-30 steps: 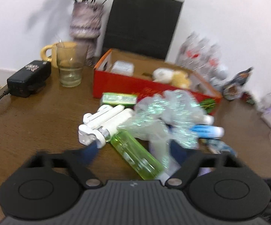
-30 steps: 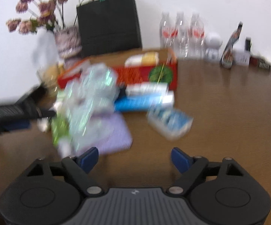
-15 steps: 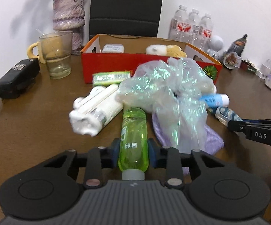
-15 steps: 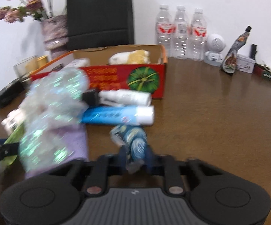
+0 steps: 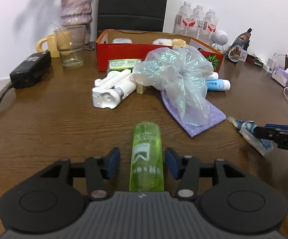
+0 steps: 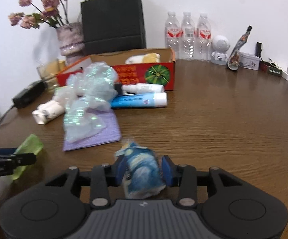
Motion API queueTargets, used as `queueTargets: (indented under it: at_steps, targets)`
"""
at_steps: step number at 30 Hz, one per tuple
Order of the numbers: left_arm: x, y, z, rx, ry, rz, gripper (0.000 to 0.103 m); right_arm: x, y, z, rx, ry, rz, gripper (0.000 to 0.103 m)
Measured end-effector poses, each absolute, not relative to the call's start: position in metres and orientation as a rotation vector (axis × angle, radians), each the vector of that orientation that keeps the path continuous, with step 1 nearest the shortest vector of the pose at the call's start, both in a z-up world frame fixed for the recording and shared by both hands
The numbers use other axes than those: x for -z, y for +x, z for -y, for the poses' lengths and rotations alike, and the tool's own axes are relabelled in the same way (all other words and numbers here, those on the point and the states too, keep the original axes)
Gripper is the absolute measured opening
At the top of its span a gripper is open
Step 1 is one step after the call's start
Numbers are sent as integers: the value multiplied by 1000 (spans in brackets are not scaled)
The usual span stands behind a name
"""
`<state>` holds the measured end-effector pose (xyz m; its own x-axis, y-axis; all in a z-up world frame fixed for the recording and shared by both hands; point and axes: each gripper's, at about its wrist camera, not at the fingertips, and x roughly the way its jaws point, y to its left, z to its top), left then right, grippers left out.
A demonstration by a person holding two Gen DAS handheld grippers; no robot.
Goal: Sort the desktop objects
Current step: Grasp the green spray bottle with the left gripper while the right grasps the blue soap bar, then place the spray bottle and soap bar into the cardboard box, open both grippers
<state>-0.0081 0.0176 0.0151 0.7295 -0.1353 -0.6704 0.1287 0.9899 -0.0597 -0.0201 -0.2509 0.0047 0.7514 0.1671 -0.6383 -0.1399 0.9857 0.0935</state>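
Observation:
A green clear bottle (image 5: 145, 155) lies on the wooden table, pointing away from me, between the fingers of my left gripper (image 5: 143, 163). The jaws are opening and a gap shows on each side of the bottle. In the right wrist view a blue painted packet (image 6: 142, 171) sits between the fingers of my right gripper (image 6: 144, 168). Those jaws are opening too, and the pads stand close to the packet's sides without squeezing it. A red cardboard box (image 5: 136, 49) stands open at the back with a few items inside.
A crumpled plastic bag (image 5: 175, 73) lies on a purple cloth (image 5: 209, 117) mid-table. Beside them lie a white device (image 5: 112, 91), a blue tube (image 5: 217, 84) and a green pack (image 5: 124, 62). A glass (image 5: 70, 47), a black adapter (image 5: 30, 67) and water bottles (image 5: 197, 22) stand around the edges.
Half a second ago both grippers were shut on the bottle and the packet. Both have since pulled back from the pile and their jaws have parted.

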Motion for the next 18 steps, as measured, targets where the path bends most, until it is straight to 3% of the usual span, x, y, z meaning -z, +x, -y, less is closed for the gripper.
queueTargets:
  at_steps: [1,3,5,11,18]
  targets:
    - [-14,-7,-15,141,5,-736,35,-1,-16,249,-166,33,-711,38]
    - [-14,-9,-8,126,52,-723,32,2,-16,243,-178,5,-710,30]
    - [-13,-15,-7,135,65,-711,32,3,-20,237,-206,-25,-701,12]
    - [-55,-18,-24,179,-23,-618,31,-30,-31,231,-239,-28,-639,8]
    - [-150,23,-38,246,-22,-449,31,-134,-9,258,-207,76,-385,8]
